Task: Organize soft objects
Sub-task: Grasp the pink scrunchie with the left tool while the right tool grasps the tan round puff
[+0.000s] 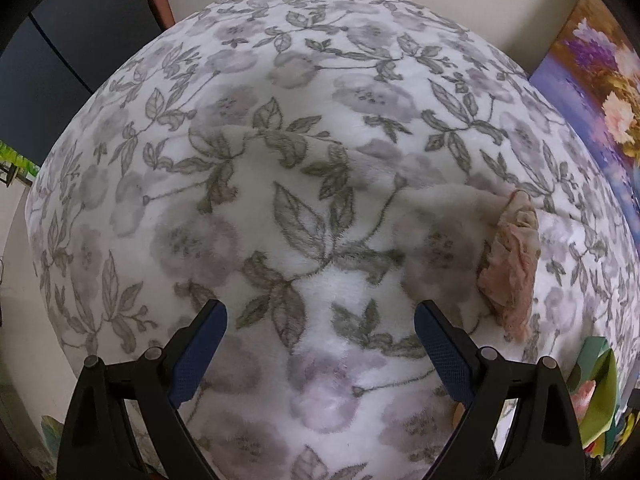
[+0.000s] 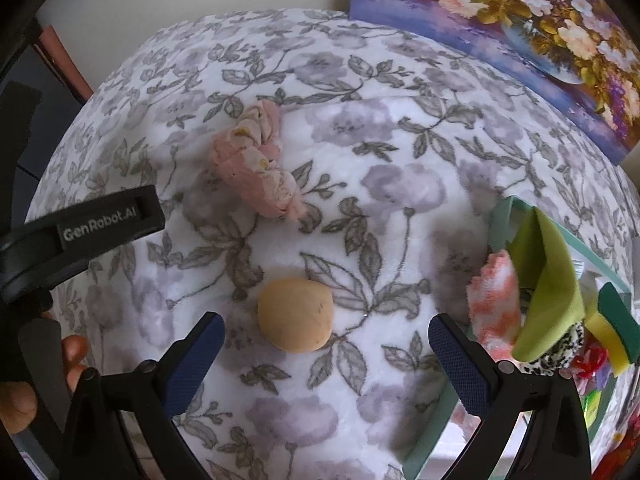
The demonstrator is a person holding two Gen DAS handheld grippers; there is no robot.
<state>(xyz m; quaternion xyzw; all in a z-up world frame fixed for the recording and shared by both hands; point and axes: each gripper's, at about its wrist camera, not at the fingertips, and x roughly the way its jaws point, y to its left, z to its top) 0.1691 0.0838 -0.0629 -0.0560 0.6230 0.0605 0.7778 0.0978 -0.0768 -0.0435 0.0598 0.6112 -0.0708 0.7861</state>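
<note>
A round tan soft ball point(image 2: 295, 314) lies on the floral fleece blanket point(image 2: 384, 168), just ahead of my open, empty right gripper point(image 2: 326, 336). A rolled pink floral cloth point(image 2: 256, 162) lies farther back on the blanket. In the left wrist view the pink cloth point(image 1: 510, 264) shows at the right, ahead and right of my open, empty left gripper point(image 1: 320, 324), which hovers over the blanket point(image 1: 304, 184). The other gripper's black body point(image 2: 80, 232) shows at the left of the right wrist view.
A pale green bin point(image 2: 516, 216) at the right holds a green cloth point(image 2: 548, 280), a pink-and-white towel point(image 2: 494, 308), a yellow-green sponge point(image 2: 614, 328) and other soft items. A flower painting point(image 2: 520, 28) leans at the back right. A dark panel point(image 1: 60, 80) stands left.
</note>
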